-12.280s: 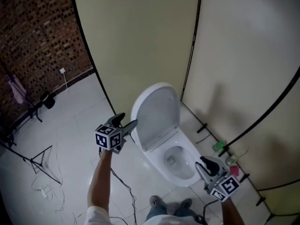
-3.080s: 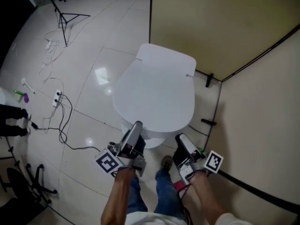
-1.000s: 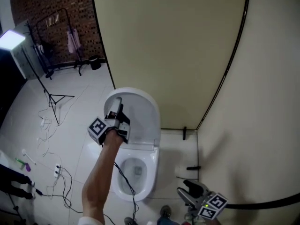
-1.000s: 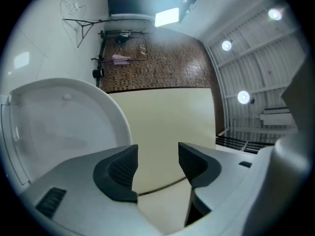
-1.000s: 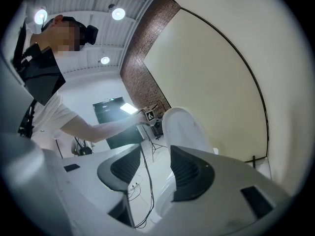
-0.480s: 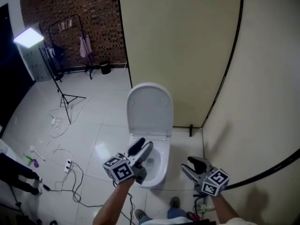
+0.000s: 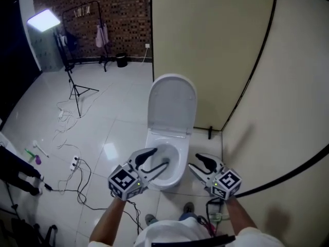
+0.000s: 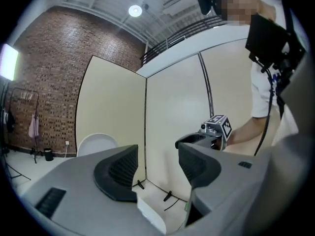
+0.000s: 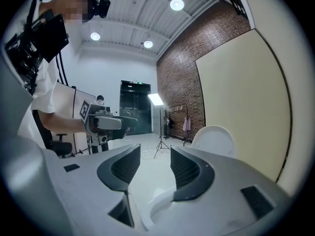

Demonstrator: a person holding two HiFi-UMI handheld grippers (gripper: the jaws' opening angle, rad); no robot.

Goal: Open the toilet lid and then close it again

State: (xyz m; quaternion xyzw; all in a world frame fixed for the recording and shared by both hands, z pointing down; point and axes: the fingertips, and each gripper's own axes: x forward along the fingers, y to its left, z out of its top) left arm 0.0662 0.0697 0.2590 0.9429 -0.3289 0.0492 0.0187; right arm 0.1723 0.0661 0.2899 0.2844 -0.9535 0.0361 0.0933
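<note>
The toilet lid [image 7: 172,104] stands open unaided, so the left hand-held gripper [image 7: 157,158] and right hand-held gripper [image 7: 196,163] hover empty, jaws partly apart.

The toilet lid [image 7: 172,104] is white, the floor tiles [image 7: 113,127] white, the partition walls [image 7: 205,40] cream, the far wall [image 7: 118,4] red brick, the left gripper [image 7: 157,158] and right gripper [image 7: 194,163] grey with black-and-white marker squares

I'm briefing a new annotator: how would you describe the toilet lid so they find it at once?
Start at the beige partition; a white toilet stands at its foot. The lid is the smooth oval standing upright behind the open bowl.
</note>
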